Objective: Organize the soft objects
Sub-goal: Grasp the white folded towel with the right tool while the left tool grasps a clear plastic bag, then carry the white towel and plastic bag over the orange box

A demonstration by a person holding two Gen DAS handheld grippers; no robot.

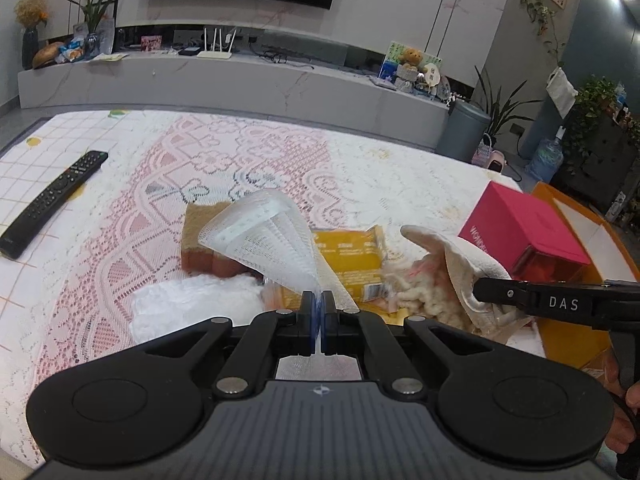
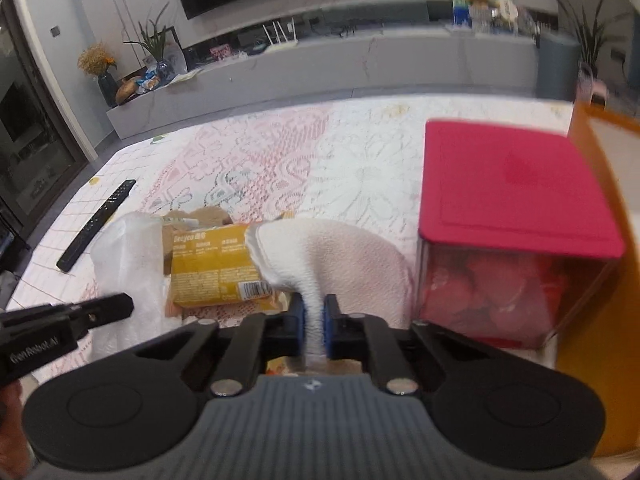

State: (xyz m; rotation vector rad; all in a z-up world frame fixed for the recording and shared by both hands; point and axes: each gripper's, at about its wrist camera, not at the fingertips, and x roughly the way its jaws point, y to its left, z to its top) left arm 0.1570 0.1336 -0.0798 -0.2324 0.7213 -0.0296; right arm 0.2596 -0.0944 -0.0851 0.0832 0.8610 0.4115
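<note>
My left claw (image 1: 319, 304) is clamped on the white mesh sleeve (image 1: 264, 236), my right claw (image 2: 315, 320) pinched on the cream towel (image 2: 320, 252) near the table's right edge — next, lift it clear toward the orange box (image 2: 592, 240).

Right tool (image 2: 315, 330) pinching white cloth (image 2: 320, 256), yellow packet (image 2: 212, 264) behind, pink-lidded box (image 2: 516, 200) beside

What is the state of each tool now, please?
Left tool: closed on the white mesh cloth.
Right tool: closed on the white towel.
</note>
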